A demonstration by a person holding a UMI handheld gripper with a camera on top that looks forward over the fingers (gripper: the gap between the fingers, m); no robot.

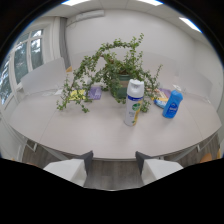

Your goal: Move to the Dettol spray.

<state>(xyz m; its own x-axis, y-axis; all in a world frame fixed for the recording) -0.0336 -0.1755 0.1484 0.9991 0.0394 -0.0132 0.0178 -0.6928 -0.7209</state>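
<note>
On the far left there are windows (22,62) with light coming in. A pale wall (100,35) runs across behind everything.

A big white table (75,125) fills the middle. Its near edge curves just ahead of the gripper.

On the left part of the table, long green stems hang down and spread out. They belong to a leafy plant (107,67) that sits in a dark green pot (121,85) near the middle of the table, at the back. Beside the stems lies something yellow (76,94), and next to it something purple (95,91). I cannot tell what those two things are.

In front of the pot stands the Dettol spray (133,102). It is a tall white can with a round white cap and a green and yellow label. It stands up straight on the table, a bit in front of the plant, with leaves just behind it. It is beyond the jaws, well apart from them, and a little to the right of the gap between them.

To the right of the can stands a blue bottle (172,105) with a blue top. Some small colourful things (161,99) lie behind it, too small to name.

At the bottom is the gripper (114,165). Its two pale fingers (70,169) point at the table. The jaws are spread apart and hold nothing. Grey floor shows through the gap.
</note>
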